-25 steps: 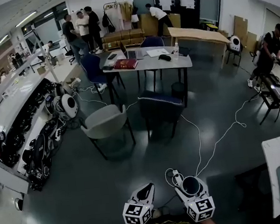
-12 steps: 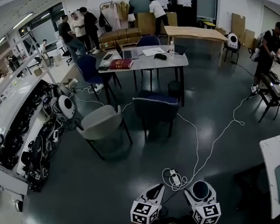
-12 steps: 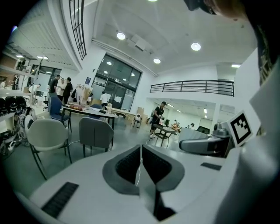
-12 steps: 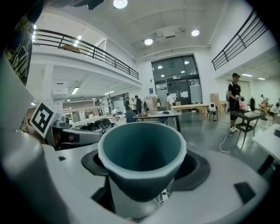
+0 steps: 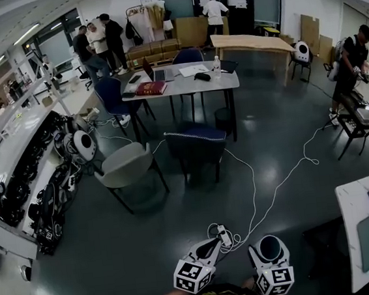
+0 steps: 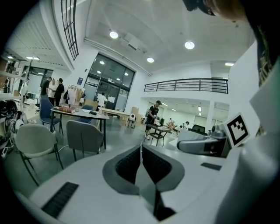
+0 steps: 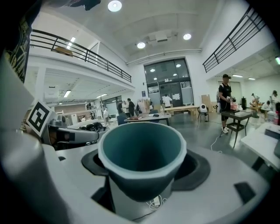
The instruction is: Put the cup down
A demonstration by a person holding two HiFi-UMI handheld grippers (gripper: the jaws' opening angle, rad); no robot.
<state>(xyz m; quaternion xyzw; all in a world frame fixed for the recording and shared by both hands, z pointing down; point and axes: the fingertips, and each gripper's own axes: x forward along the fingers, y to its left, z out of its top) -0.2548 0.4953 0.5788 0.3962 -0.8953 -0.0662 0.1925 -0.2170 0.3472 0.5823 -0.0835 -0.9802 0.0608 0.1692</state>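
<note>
Left gripper (image 5: 214,245): fingers pressed together, empty, well left of the white surface (image 5: 366,223). Right gripper (image 5: 270,259): fingers spread wide, clamping the cup (image 7: 140,183), upright, left of the surface. Keep it level; seat the base flat on a bare patch before letting go.

Grey table (image 5: 184,86): mid-room, bearing a red book (image 5: 151,88) and a bottle (image 5: 216,65).
Chairs: a dark blue chair (image 5: 195,139) and a pale grey chair (image 5: 124,164) on the table's near side; a blue chair (image 5: 108,91) at its left end.
White cable (image 5: 254,185): snakes over the dark floor to a power strip (image 5: 224,235).
Wooden table (image 5: 252,41): behind the grey one.
People: a standing group (image 5: 98,40) far left; one person (image 5: 352,60) at right.
White table (image 5: 354,204): right edge.
</note>
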